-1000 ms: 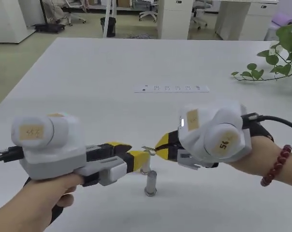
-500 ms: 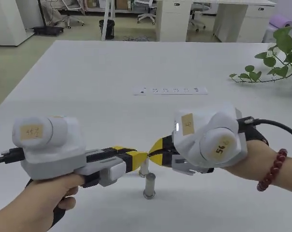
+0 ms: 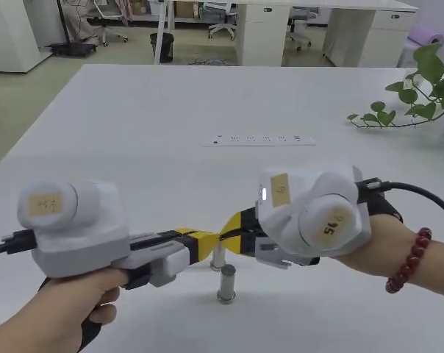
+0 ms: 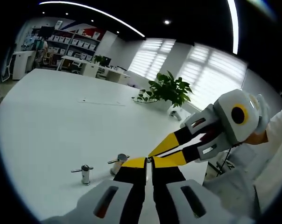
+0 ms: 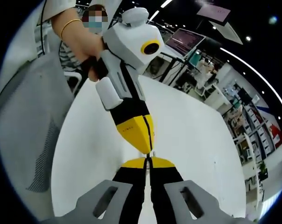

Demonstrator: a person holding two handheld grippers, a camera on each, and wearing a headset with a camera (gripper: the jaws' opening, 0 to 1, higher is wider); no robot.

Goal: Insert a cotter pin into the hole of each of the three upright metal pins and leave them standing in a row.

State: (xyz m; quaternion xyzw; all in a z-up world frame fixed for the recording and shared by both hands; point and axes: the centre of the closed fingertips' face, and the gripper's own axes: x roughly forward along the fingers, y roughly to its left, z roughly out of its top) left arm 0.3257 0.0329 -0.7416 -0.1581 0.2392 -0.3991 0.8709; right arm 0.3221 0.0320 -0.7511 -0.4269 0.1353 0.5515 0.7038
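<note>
Fingers of left gripper (image 4: 149, 162) and right gripper (image 5: 150, 162) meet clenched, tip to tip, above the upright metal pins (image 3: 226, 282) on the desk (image 3: 170, 110); any cotter pin between them, too small to see, likely handles light, springy, slippery, best pinched at its loop.

The right gripper (image 3: 229, 228) has swung in and down toward the left gripper (image 3: 212, 240), and their yellow tips now touch nose to nose (a second ago a gap lay between them). The thin cotter pin that showed in that gap is now out of sight where they meet.
</note>
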